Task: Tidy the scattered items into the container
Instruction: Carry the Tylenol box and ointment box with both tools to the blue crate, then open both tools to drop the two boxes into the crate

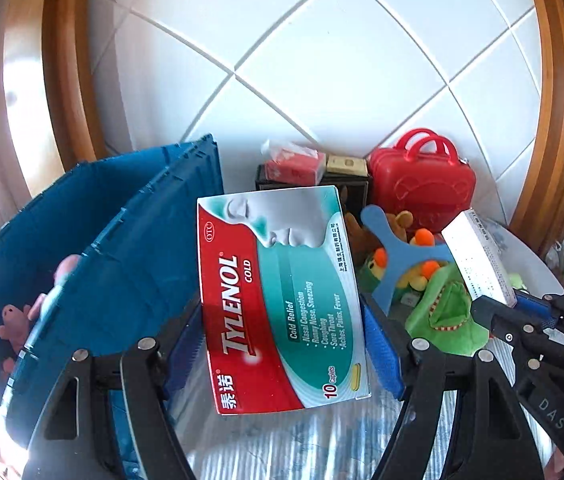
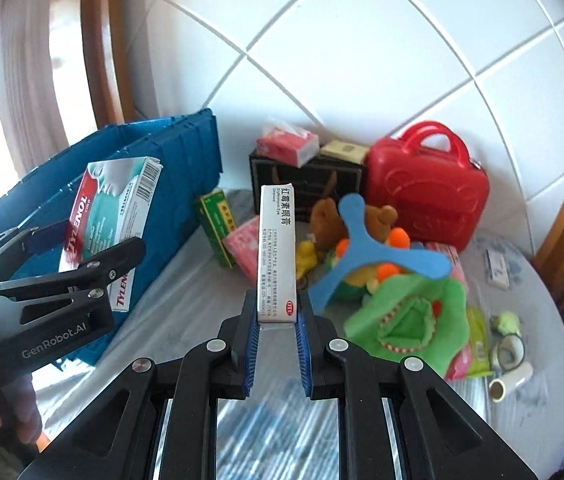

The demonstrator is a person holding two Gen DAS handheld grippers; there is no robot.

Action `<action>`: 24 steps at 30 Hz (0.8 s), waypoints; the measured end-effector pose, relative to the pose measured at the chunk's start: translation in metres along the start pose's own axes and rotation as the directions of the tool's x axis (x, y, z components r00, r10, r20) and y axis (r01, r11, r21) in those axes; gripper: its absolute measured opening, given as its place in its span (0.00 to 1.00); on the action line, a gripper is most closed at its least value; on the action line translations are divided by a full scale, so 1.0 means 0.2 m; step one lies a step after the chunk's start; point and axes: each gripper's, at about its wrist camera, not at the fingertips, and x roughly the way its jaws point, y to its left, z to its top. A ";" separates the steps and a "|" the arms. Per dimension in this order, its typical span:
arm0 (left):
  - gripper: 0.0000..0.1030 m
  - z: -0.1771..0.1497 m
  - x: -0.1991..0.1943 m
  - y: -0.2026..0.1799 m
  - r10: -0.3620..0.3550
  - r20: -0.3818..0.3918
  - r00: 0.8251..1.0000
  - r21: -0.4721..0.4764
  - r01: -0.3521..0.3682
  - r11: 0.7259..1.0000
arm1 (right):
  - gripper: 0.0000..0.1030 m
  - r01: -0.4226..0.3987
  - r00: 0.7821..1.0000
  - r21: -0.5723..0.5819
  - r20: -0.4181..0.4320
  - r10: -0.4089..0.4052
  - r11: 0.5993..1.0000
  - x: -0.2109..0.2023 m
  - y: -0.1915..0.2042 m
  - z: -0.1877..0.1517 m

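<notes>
- Only the left wrist view lets us see inside the blue crate [image 1: 82, 240], where a pink plush toy [image 1: 14, 326] lies; only the right wrist view shows us the green box [image 2: 216, 228], the pink packet [image 2: 244, 250] and the tape rolls [image 2: 510, 364] on the table [image 2: 186, 300].
- We see the cold medicine box [image 1: 282, 300] raised just beside the crate's near wall, directly between the fingers of the left gripper [image 1: 282, 344]; the right wrist view places it in front of the crate's open top.
- We see the white ointment box [image 2: 277, 254] upright above the table, ahead of the toy pile with the green plush toy [image 2: 410, 316].
- The left gripper is spread wide, its blue pads pressed on the medicine box's two edges.
- The right gripper [image 2: 277, 330] is nearly closed, clamping the ointment box's lower end.
</notes>
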 end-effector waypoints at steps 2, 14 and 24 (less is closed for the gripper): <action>0.71 0.05 -0.08 0.13 0.003 0.040 0.999 0.001 -0.003 1.000 | 0.16 0.008 1.000 -0.014 0.029 -0.008 1.000 -0.03 0.14 0.07; 0.71 0.22 -0.27 1.13 0.113 0.149 0.982 0.003 -0.115 0.993 | 0.16 -0.020 0.989 -0.063 0.143 0.029 0.998 0.01 1.16 0.44; 0.71 0.08 0.11 1.65 0.133 -0.115 0.984 -0.028 -0.137 0.990 | 0.16 -0.101 0.994 -0.097 -0.057 0.096 0.990 0.41 1.73 0.46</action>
